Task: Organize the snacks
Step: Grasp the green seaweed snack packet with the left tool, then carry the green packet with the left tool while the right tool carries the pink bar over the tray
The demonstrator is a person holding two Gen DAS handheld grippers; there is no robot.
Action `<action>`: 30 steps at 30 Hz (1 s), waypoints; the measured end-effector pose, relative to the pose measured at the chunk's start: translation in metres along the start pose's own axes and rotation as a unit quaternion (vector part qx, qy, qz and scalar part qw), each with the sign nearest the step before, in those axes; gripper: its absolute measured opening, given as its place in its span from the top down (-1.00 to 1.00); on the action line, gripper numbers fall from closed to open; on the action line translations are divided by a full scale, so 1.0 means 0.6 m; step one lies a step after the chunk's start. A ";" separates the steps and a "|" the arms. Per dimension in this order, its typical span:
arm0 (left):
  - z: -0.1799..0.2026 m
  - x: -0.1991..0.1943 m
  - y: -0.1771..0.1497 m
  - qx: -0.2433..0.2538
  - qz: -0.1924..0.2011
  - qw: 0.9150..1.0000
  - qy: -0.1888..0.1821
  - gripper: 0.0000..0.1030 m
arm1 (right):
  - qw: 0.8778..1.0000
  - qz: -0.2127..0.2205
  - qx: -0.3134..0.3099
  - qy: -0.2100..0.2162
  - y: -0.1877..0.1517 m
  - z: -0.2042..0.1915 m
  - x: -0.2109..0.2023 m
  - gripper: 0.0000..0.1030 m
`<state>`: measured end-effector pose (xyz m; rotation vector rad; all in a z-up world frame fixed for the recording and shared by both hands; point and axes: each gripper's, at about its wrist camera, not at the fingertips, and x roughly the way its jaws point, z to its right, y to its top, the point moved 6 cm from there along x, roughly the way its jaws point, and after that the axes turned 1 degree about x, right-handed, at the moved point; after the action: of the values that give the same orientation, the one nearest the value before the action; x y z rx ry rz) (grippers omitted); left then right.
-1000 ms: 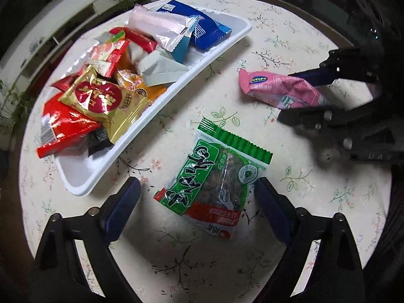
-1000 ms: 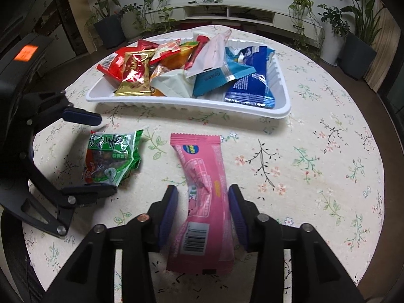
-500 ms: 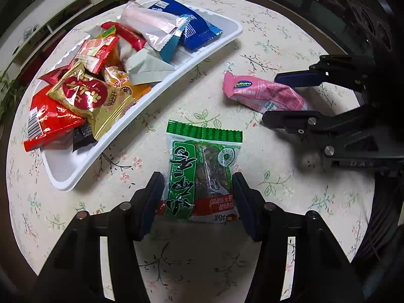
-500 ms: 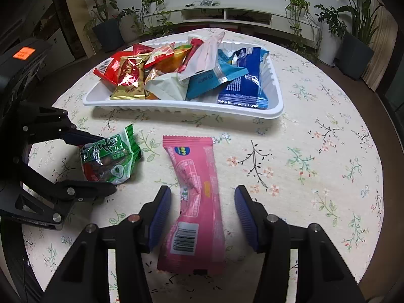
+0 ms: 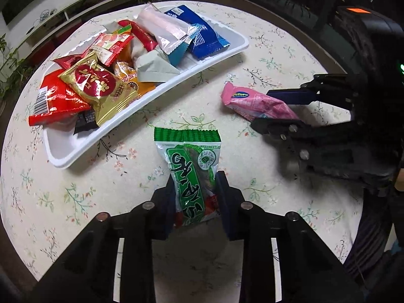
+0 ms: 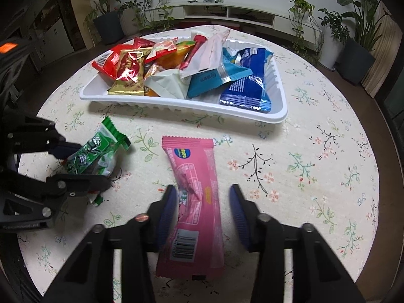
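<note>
My left gripper [image 5: 194, 199] is shut on the green snack packet [image 5: 193, 166], squeezing its lower half; the packet is tilted up off the table in the right wrist view [image 6: 97, 155]. My right gripper [image 6: 203, 212] is open, its fingers on either side of the pink snack bar [image 6: 195, 192], which lies flat on the table. The pink bar also shows in the left wrist view [image 5: 255, 103]. A white tray [image 6: 277, 93] at the back of the table holds several snack packets; it also shows in the left wrist view [image 5: 83, 141].
The round table [image 6: 315, 176] has a floral cloth and a dark rim. Potted plants [image 6: 356, 38] and a low white cabinet [image 6: 227, 12] stand beyond it. Bare cloth lies right of the pink bar.
My left gripper has closed on the green packet and lifted its end. My right gripper has opened wider around the pink bar and drawn back slightly.
</note>
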<state>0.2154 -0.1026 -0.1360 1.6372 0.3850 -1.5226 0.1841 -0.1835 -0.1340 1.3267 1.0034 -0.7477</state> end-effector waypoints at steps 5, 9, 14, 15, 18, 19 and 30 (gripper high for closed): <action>0.009 -0.019 -0.017 -0.026 0.018 0.999 -0.014 0.60 | 1.000 -0.008 -0.002 0.002 0.001 -0.003 -0.002 0.47; 0.013 -0.028 -0.034 -0.040 0.026 0.999 -0.016 0.60 | 1.000 -0.001 0.006 0.011 -0.004 -0.011 -0.012 0.56; 0.010 -0.054 -0.052 -0.063 0.050 0.996 -0.026 0.64 | 0.999 0.016 0.026 0.034 -0.009 -0.016 -0.037 0.59; 0.008 -0.064 -0.054 -0.070 0.059 0.995 -0.029 0.64 | 0.999 0.021 0.031 0.040 -0.008 -0.015 -0.045 0.59; 0.003 -0.091 -0.058 -0.084 0.080 0.993 -0.034 0.64 | 0.996 0.038 0.052 0.062 -0.004 -0.011 -0.069 0.60; 0.001 -0.098 -0.056 -0.088 0.087 0.992 -0.035 0.64 | 0.995 0.041 0.057 0.067 -0.003 -0.010 -0.074 0.60; -0.082 -0.197 -0.024 -0.159 0.162 0.972 -0.053 0.64 | 0.984 0.096 0.117 0.090 0.052 0.038 -0.130 0.60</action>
<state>0.2129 -0.0206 -0.0366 1.2903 0.2717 -1.2250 0.1835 -0.2098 -0.0513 1.6940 0.9318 -0.6211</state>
